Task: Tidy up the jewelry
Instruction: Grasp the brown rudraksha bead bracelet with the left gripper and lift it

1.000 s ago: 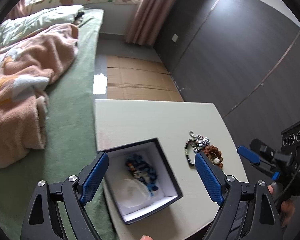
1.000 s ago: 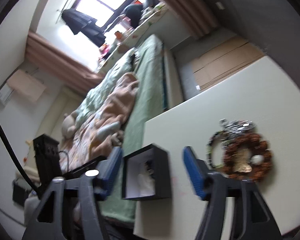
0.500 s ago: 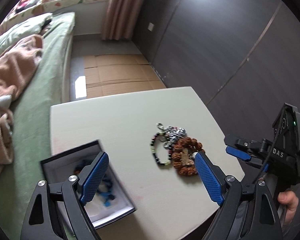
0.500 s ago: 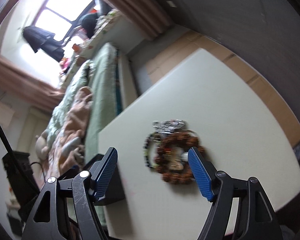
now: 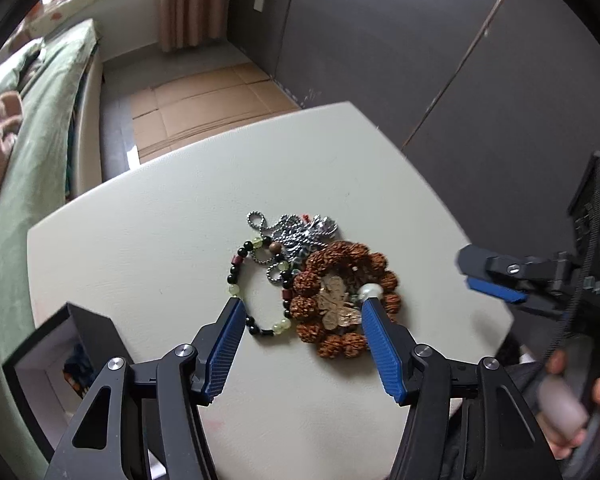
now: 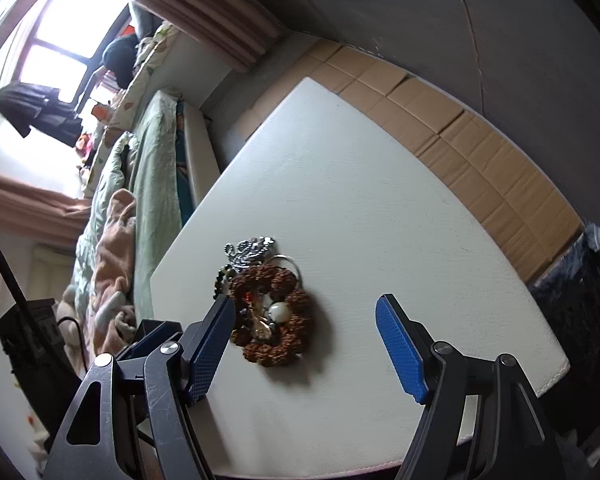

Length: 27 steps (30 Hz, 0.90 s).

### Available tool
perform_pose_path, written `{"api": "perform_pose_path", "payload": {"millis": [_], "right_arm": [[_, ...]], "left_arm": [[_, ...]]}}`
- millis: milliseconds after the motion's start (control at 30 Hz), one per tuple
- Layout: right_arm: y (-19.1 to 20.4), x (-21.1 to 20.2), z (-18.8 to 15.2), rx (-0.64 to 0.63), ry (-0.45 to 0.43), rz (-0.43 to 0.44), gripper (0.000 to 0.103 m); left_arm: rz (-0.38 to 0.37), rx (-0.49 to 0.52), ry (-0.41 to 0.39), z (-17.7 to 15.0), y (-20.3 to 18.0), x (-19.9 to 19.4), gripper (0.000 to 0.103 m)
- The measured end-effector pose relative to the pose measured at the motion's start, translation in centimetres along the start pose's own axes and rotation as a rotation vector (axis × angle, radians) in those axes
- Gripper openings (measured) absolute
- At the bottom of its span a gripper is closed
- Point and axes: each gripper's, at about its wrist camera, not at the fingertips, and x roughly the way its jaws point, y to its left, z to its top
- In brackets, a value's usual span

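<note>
A pile of jewelry lies mid-table: a brown knobbly-bead bracelet (image 5: 342, 276) with a gold charm and a pearl, a black-and-green bead bracelet (image 5: 244, 280) and a silver chain (image 5: 296, 234). My left gripper (image 5: 302, 306) is open and empty, low over the pile, its fingers either side of it. My right gripper (image 6: 305, 312) is open and empty; the brown bracelet (image 6: 278, 316) sits by its left finger. It also shows in the left wrist view (image 5: 496, 284). A black box (image 5: 60, 344) with a white lining holds blue beads at the table's left edge.
The cream table (image 5: 160, 232) has rounded corners. A bed with a green sheet (image 5: 32, 128) runs along its left side. Flattened cardboard (image 5: 204, 100) covers the floor beyond. A dark panelled wall (image 5: 420, 48) stands to the right.
My left gripper has swung right, from over the black box to over the jewelry pile, and come closer. My right gripper has also moved toward the pile.
</note>
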Motion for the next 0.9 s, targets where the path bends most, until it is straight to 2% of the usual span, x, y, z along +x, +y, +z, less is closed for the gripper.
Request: {"api": "perform_pose_path", "payload": {"millis": [233, 367, 433, 467, 500, 533, 667, 900], "right_arm": [[0.0, 0.5, 0.1, -0.011, 0.008, -0.024, 0.073], [0.4, 0.7, -0.1, -0.030, 0.019, -0.014, 0.073], [0.7, 0.8, -0.1, -0.048, 0.023, -0.023, 0.073], [0.9, 0.9, -0.2, -0.053, 0.026, -0.028, 0.073], [0.9, 1.0, -0.2, -0.055, 0.029, -0.030, 0.073], [0.9, 1.1, -0.2, -0.055, 0.031, -0.029, 0.073], [0.9, 1.2, -0.2, -0.054, 0.032, -0.029, 0.073], [1.1, 1.6, -0.4, -0.061, 0.031, -0.048, 0.073]], "left_arm": [[0.026, 0.012, 0.065, 0.4, 0.3, 2.8, 0.055], [0.050, 0.033, 0.096, -0.1, 0.2, 4.2, 0.042], [0.033, 0.007, 0.101, -0.5, 0.7, 4.4, 0.042], [0.025, -0.001, 0.095, -0.5, 0.8, 4.4, 0.037], [0.015, -0.002, 0.093, -0.6, 0.7, 4.3, 0.024], [0.006, 0.007, 0.094, -0.7, 0.5, 4.2, 0.021], [0.017, 0.046, 0.050, -0.9, -0.2, 3.2, 0.020], [-0.051, 0.059, -0.042, -0.9, -1.0, -0.4, 0.020]]}}
